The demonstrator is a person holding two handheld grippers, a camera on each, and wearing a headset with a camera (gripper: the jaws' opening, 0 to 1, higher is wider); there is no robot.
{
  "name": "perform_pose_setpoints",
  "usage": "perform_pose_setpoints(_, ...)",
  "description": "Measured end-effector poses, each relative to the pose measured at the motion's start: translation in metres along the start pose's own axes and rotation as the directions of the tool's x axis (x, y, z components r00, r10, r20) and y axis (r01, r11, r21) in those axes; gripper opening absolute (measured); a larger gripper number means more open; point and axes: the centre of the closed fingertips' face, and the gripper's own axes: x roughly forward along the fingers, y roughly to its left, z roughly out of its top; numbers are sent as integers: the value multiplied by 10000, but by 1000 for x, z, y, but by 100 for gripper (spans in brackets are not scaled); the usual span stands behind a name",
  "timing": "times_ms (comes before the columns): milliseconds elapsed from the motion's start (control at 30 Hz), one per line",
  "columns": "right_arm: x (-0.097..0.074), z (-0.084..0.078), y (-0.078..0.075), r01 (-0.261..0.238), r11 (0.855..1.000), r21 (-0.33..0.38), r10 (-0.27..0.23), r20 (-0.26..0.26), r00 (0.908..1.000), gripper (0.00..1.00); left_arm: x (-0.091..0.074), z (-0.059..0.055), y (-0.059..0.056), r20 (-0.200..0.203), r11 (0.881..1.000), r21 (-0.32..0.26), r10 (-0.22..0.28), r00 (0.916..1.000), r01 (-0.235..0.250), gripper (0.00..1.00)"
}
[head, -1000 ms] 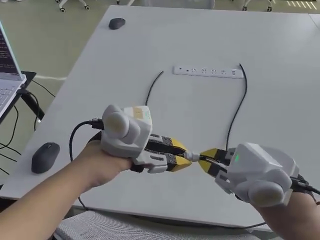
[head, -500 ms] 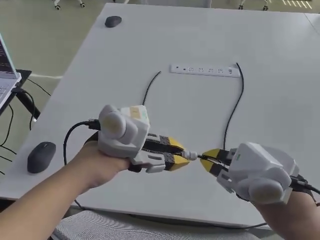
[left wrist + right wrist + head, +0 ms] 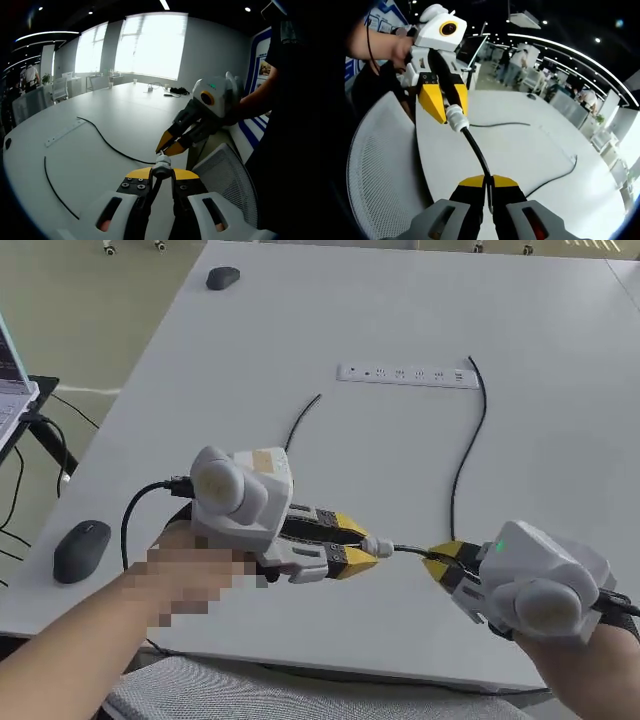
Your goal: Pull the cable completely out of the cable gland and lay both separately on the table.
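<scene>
Above the near edge of the white table (image 3: 380, 330), my left gripper (image 3: 368, 548) is shut on a white cable gland (image 3: 378, 546) (image 3: 161, 163) (image 3: 455, 118). A black cable (image 3: 410, 550) (image 3: 476, 150) runs out of the gland's tip across a short gap. My right gripper (image 3: 440, 562) (image 3: 489, 184) is shut on that cable (image 3: 125, 155), whose free length trails back over the table toward the power strip. The two grippers face each other, a few centimetres apart.
A white power strip (image 3: 405, 375) lies mid-table with a second short black cable (image 3: 302, 418) to its left. One mouse (image 3: 223, 277) sits at the far left edge, another mouse (image 3: 80, 550) on a side stand. A mesh chair (image 3: 200, 690) is below the table edge.
My right gripper has drawn away to the right, widening the gap and baring more black cable between it and the gland. The left gripper holds about where it was.
</scene>
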Motion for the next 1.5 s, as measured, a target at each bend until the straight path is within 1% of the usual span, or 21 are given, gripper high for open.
perform_pose_setpoints(67,2,-7,-2,81,9998,167,-78,-145,9999,0,1,-1,-1,5,10000,-8,-25,10000,25,15)
perform_pose_setpoints(133,3,-15,-3,124,9988,479,-109,-322,9994,0,1,-3,-2,2,10000,-16,-52,10000,52,15)
perform_pose_setpoints(200,4,-22,-4,218,9983,539,-193,-459,9988,0,1,-4,-3,10,9999,-69,-84,10000,84,15)
perform_pose_setpoints(267,5,-28,-7,326,9954,906,-276,-563,9980,0,2,-4,-5,52,9998,-109,-140,9999,140,15)
perform_pose_setpoints(333,6,-33,-10,462,9899,1340,-365,-733,9966,0,2,-4,-6,100,9998,-140,-161,9998,163,15)
perform_pose_setpoints(400,7,-38,-11,545,9770,2062,-389,-790,9961,0,2,-2,-7,189,9996,-214,-182,9997,186,15)
perform_pose_setpoints(433,8,-41,-10,476,9674,2487,-277,-828,9962,0,2,-2,-7,208,9996,-221,-175,9996,179,15)
perform_pose_setpoints(500,9,-44,-11,483,9601,2754,-265,-823,9963,0,3,-2,-7,211,9996,-210,-186,9996,190,15)
perform_pose_setpoints(533,10,-44,-10,457,9621,2688,-248,-807,9964,0,4,-4,-8,170,9996,-217,-188,9997,192,15)
perform_pose_setpoints(700,10,-44,-8,448,9595,2783,-221,-842,9962,0,5,-3,-8,128,9997,-197,-155,9998,157,15)
perform_pose_setpoints(800,9,-43,-8,441,9607,2742,-230,-797,9966,0,4,-3,-5,102,9997,-199,-111,9999,114,15)
perform_pose_setpoints(933,6,-43,-7,322,9641,2637,-121,-774,9969,1,4,-2,-3,95,9998,-194,-16,10000,17,15)
perform_pose_setpoints(1100,2,-42,-5,259,9630,2683,-65,-730,9973,1,3,1,2,203,9997,-132,200,9996,-197,15)
perform_pose_setpoints(1200,-3,-41,-6,383,9698,2410,-203,-766,9969,2,4,2,2,187,9998,-94,196,9996,-194,15)
perform_pose_setpoints(1267,-9,-32,-11,539,9728,2252,-426,-547,9976,3,4,3,3,235,9997,-100,205,9995,-203,15)
perform_pose_setpoints(1300,-12,-25,-15,663,9744,2150,-619,-268,9977,3,4,4,3,264,9997,-105,227,9994,-224,15)
perform_pose_setpoints(1333,-16,-16,-17,800,9775,1950,-798,-90,9968,5,4,6,4,311,9996,-89,254,9992,-251,15)
perform_pose_setpoints(1400,-20,-1,-14,762,9848,1561,-791,125,9968,13,4,8,4,312,9997,-94,246,9992,-244,15)
perform_pose_setpoints(1433,-20,2,-13,724,9868,1447,-757,170,9970,15,4,8,4,293,9996,-53,269,9992,-268,15)
perform_pose_setpoints(1467,-21,8,-10,667,9900,1245,-702,238,9972,15,4,7,5,274,9996,-33,285,9992,-285,15)
perform_pose_setpoints(1500,-21,16,-7,654,9947,789,-681,326,9971,15,5,8,5,278,9996,-42,287,9992,-286,15)
